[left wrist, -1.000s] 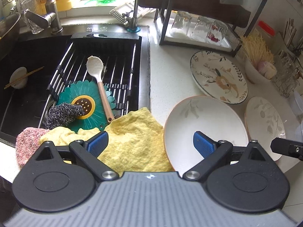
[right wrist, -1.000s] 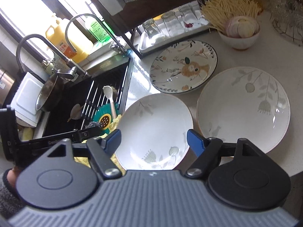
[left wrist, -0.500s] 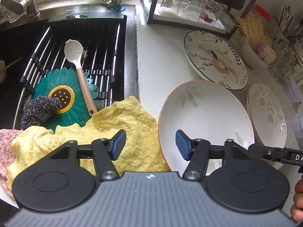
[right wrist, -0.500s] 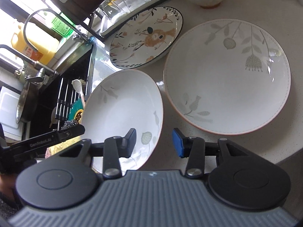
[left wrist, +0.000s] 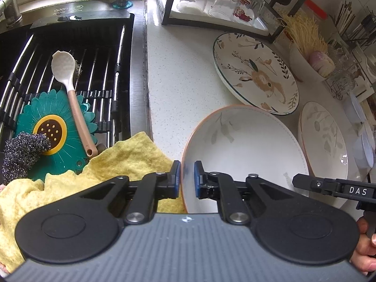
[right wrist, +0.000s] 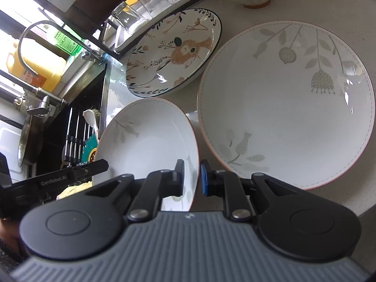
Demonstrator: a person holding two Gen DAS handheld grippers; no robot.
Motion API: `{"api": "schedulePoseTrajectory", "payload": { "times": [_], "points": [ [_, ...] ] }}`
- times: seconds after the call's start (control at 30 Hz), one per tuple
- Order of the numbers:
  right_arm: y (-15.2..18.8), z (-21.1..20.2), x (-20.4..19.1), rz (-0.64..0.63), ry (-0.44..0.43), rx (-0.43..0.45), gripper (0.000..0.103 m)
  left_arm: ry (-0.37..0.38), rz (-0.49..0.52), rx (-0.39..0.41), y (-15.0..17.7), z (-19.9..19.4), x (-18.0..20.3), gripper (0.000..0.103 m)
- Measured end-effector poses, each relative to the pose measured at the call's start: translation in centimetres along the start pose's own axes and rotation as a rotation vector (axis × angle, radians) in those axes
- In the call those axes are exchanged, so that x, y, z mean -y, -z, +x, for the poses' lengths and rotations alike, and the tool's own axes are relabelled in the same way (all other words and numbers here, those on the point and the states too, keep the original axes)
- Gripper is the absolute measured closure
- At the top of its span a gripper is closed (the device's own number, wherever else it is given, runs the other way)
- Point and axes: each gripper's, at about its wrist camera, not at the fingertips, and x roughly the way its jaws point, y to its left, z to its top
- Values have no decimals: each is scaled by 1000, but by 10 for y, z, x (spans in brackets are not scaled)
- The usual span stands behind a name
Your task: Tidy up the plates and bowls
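Both claws, left gripper (left wrist: 187,176) and right gripper (right wrist: 190,176), just closed, pinching opposite rims of white leaf-patterned ceramic bowl (left wrist: 244,155); lift level, evenly.

Domestic kitchen: black sink (left wrist: 70,33) with faucet (right wrist: 30,44), glasses (left wrist: 221,0) on drying rack, plates (left wrist: 256,75) on speckled countertop (left wrist: 178,75).

1. Daylight from window (right wrist: 14,18), blown out w/ glare at top left
2. Glints on leaf-print plate (right wrist: 286,103)
3. Strong fisheye bending at edges
4. Right view dimmer, claw body soft-focus
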Motion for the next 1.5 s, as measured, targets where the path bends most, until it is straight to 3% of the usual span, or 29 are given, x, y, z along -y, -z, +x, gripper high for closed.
{"api": "schedulePoseTrajectory", "payload": {
  "times": [0.4,0.8,1.07,1.5],
  "points": [
    [-9,6,-7,-49,33,-35,88,-7,4,-8,-3,-5,3,93],
    [-21,-29,-26,-106,-49,13,88,-5,1,27,-24,-55,10,93],
    [-43,-51,-10,-136,-96,49,89,-2,-57,64,-24,-64,40,93],
    [-71,-80,41,-134,-92,108,89,8,31,135,-38,-55,115,93]
  ]
}}
